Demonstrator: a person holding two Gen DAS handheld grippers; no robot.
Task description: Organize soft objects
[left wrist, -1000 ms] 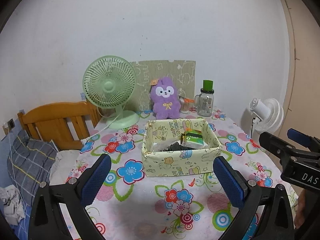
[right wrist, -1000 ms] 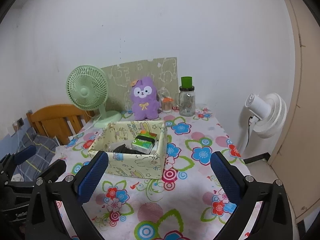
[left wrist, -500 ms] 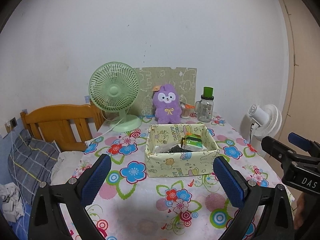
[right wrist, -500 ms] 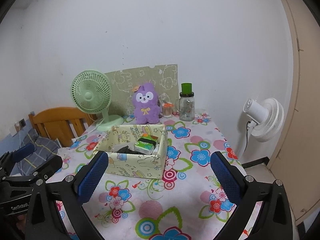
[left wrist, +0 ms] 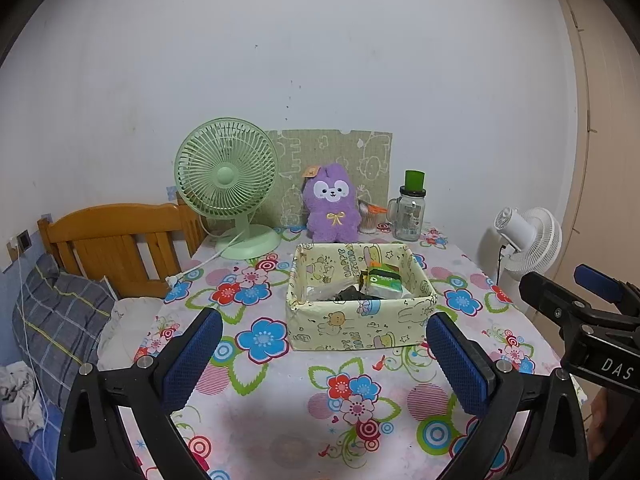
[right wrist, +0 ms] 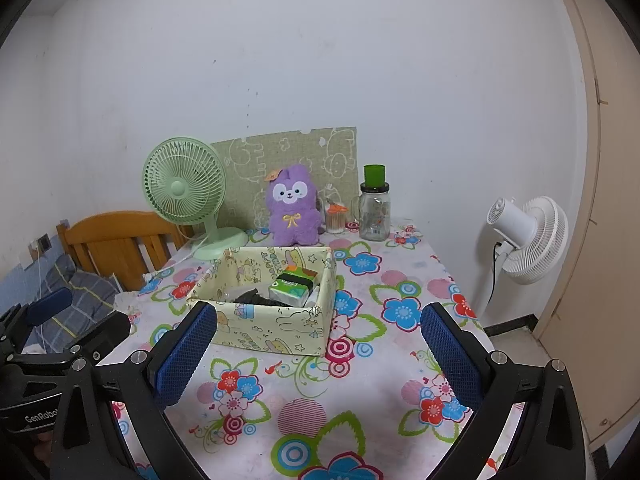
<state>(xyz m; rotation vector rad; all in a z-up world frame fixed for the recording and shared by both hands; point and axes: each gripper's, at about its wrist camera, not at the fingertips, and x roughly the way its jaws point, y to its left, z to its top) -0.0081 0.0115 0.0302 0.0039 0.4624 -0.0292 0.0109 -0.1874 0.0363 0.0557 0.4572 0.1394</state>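
Note:
A purple plush rabbit (left wrist: 331,204) (right wrist: 294,206) sits upright at the back of the flowered table (left wrist: 280,392) (right wrist: 376,364), against a green patterned board. In front of it stands a pale yellow cartoon-print box (left wrist: 360,328) (right wrist: 276,326) holding a green tissue pack (left wrist: 383,280) (right wrist: 291,286) and something dark. My left gripper (left wrist: 326,358) is open over the near table edge, well short of the box. My right gripper (right wrist: 316,354) is open too, near the box's front right corner, with nothing between its fingers.
A green desk fan (left wrist: 228,182) (right wrist: 184,192) stands back left, its cord trailing on the cloth. A glass jar with a green lid (left wrist: 409,210) (right wrist: 374,208) stands back right. A white floor fan (right wrist: 528,232), a wooden headboard (left wrist: 116,244) and bedding (left wrist: 60,320) flank the table.
Both grippers have drawn back from the table and risen a little; the box and plush look smaller and farther. Both stay open and empty.

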